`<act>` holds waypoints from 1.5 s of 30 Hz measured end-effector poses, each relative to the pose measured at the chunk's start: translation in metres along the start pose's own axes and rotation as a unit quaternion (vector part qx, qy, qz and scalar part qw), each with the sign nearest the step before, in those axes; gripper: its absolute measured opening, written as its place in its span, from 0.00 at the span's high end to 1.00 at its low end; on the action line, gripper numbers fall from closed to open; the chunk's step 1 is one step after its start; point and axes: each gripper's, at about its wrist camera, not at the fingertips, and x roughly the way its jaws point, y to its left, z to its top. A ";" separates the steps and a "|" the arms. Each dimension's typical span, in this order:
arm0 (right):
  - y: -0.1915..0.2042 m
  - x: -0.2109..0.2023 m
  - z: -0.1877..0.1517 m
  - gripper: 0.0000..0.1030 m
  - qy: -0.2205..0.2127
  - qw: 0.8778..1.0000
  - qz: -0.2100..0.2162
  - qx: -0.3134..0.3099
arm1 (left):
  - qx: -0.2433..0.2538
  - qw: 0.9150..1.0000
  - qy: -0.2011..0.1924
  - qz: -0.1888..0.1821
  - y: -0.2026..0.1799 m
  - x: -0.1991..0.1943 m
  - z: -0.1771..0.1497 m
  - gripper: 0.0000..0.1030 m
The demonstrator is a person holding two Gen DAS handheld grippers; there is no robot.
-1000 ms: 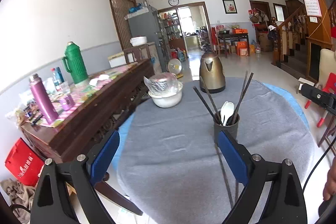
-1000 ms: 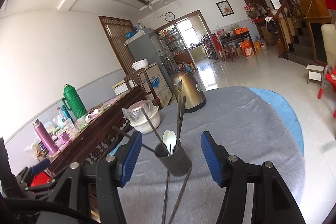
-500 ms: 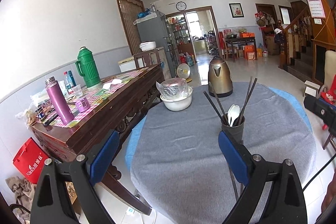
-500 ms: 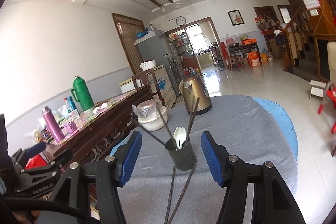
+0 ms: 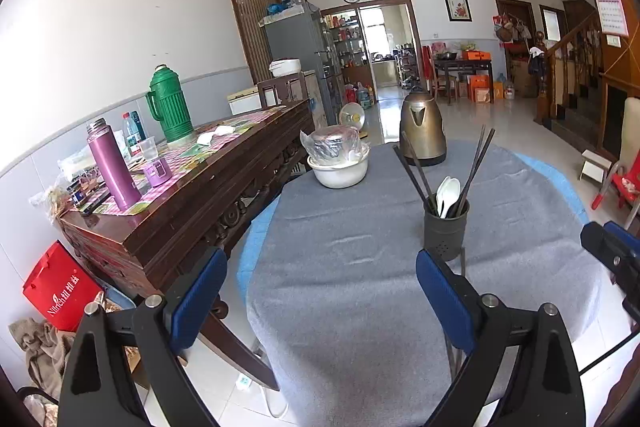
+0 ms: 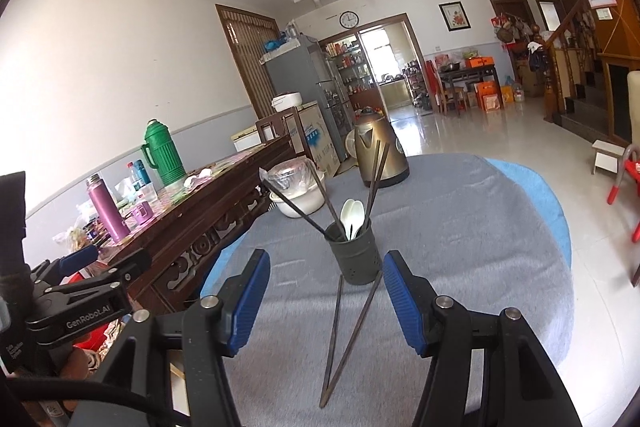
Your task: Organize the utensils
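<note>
A dark utensil holder [image 6: 354, 254] stands on the grey-covered round table [image 6: 460, 227]. It holds several dark chopsticks [image 6: 376, 183] and two white spoons [image 6: 351, 213]. Two loose dark chopsticks [image 6: 348, 335] lie on the cloth in front of it, crossing near their tips. My right gripper [image 6: 326, 301] is open and empty, above the loose pair. In the left wrist view the holder [image 5: 446, 231] is ahead to the right and my left gripper [image 5: 318, 301] is open and empty, back from the table edge.
A gold kettle [image 5: 422, 133] and a white bowl with a bagged lid [image 5: 338, 163] stand at the table's far side. A wooden sideboard [image 5: 192, 199] with a green thermos [image 5: 168, 105] and purple flask [image 5: 112, 167] runs along the left.
Both grippers have pulled back and up from the holder, which now looks smaller and farther off. Both stay open. The loose chopsticks have not moved.
</note>
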 end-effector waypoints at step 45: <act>-0.004 0.030 -0.032 0.39 0.040 0.998 -0.050 0.013 | -0.045 0.994 0.092 -0.045 0.003 0.041 -0.070 0.07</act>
